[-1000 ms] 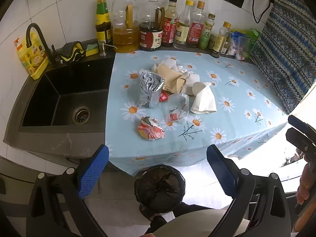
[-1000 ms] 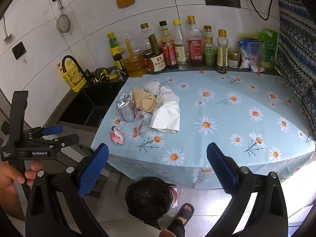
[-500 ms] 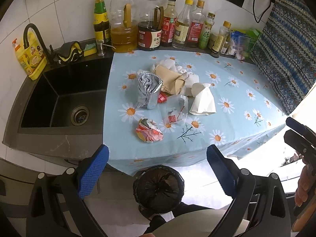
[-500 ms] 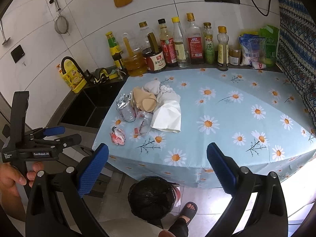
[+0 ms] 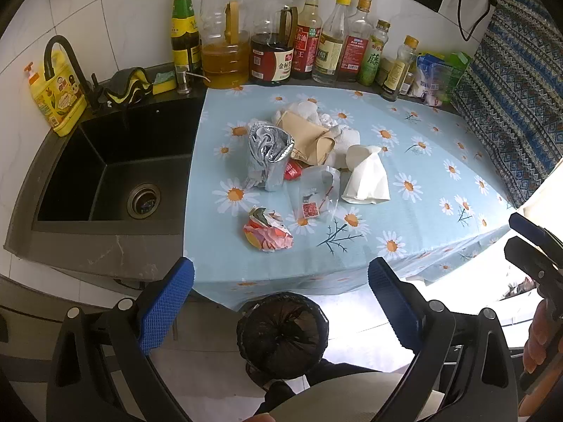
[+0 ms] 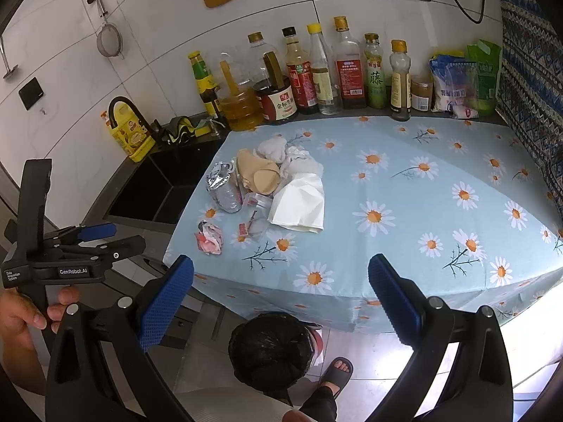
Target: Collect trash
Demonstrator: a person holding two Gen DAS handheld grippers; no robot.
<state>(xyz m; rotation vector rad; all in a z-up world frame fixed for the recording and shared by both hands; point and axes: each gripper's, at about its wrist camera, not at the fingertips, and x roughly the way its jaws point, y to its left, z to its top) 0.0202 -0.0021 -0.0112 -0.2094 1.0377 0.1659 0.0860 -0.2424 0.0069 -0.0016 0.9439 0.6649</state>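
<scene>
My left gripper [image 5: 280, 302] and right gripper [image 6: 280, 302] are both spread wide and hold nothing. The trash pile [image 5: 309, 161] lies on the tablecloth [image 5: 440, 190], the bin [image 5: 282, 334] below the edge. The thin wrappers may slip from my pads and miss the bin.

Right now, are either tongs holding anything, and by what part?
Nothing is held. Left tongs and right tongs are both open and empty, off the table's near edge above the bin; the trash pile lies untouched.
</scene>
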